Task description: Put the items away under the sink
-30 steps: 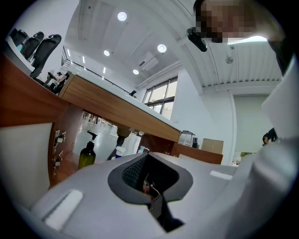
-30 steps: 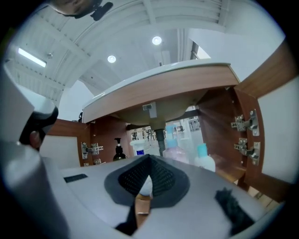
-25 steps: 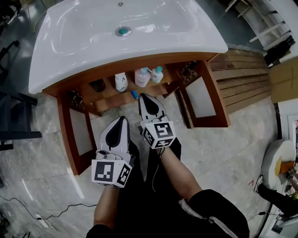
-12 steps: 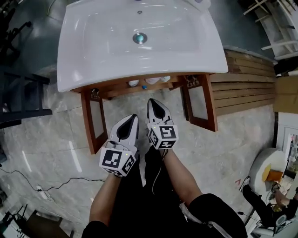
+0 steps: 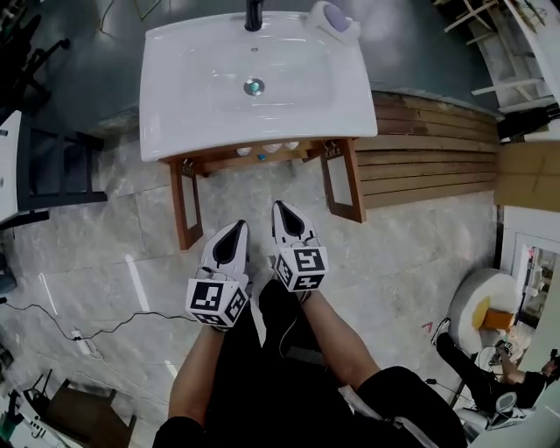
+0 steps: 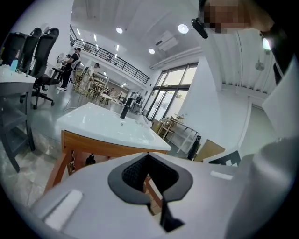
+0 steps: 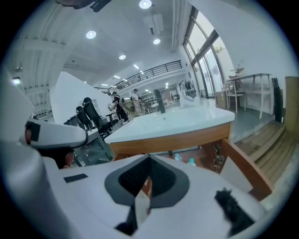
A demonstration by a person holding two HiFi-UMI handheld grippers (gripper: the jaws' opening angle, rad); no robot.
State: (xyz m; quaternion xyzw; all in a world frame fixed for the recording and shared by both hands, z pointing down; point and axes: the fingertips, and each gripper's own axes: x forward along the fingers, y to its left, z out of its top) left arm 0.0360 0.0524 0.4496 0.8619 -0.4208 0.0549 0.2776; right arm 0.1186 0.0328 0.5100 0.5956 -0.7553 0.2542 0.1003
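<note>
In the head view, the left gripper (image 5: 238,229) and right gripper (image 5: 280,212) hung clenched and empty, well apart from the sink (image 5: 201,105). Judging by that, the stowing was done: the bottles (image 5: 271,148) stood on the shelf beneath it. The left gripper view showed jaws together on nothing, as did the right gripper view. No label was readable.

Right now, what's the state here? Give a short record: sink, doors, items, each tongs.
sink: white, black faucet at back
doors: both open
bottles: under the sink, mostly hidden by its rim
left tongs: shut, empty, short of the doors
right tongs: shut, empty, short of the doors
</note>
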